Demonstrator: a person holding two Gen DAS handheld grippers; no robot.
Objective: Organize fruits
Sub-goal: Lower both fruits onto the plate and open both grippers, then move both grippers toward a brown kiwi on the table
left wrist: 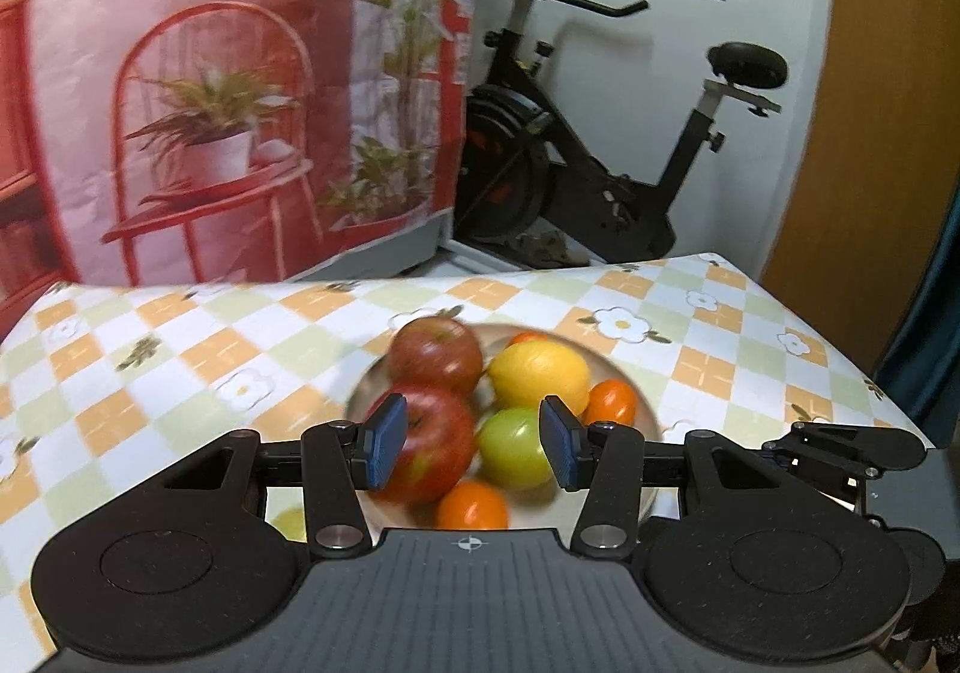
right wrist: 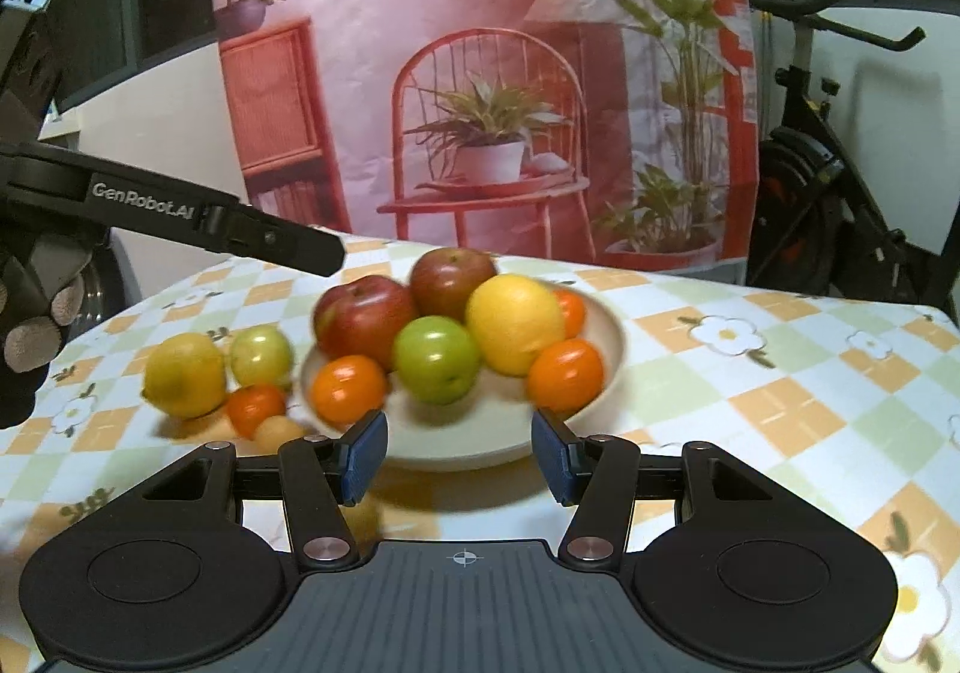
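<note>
A pale bowl (right wrist: 462,448) on the checked tablecloth holds two red apples (right wrist: 366,322), a green apple (right wrist: 435,358), a lemon (right wrist: 516,322) and several oranges (right wrist: 348,388). To its left on the cloth lie a lemon (right wrist: 183,373), a green apple (right wrist: 261,355) and an orange (right wrist: 255,409). My right gripper (right wrist: 459,454) is open and empty, just short of the bowl's near rim. My left gripper (left wrist: 474,445) hangs open above the bowl (left wrist: 359,397), with the red apple (left wrist: 435,448) and green apple (left wrist: 516,445) seen below its pads, not pinched.
The left gripper's black finger (right wrist: 288,244) reaches in from the left over the cloth, with a gloved hand (right wrist: 36,337) behind it. A pink printed backdrop (right wrist: 480,73) hangs behind the table. An exercise bike (left wrist: 600,151) stands past the table's far edge (left wrist: 540,271).
</note>
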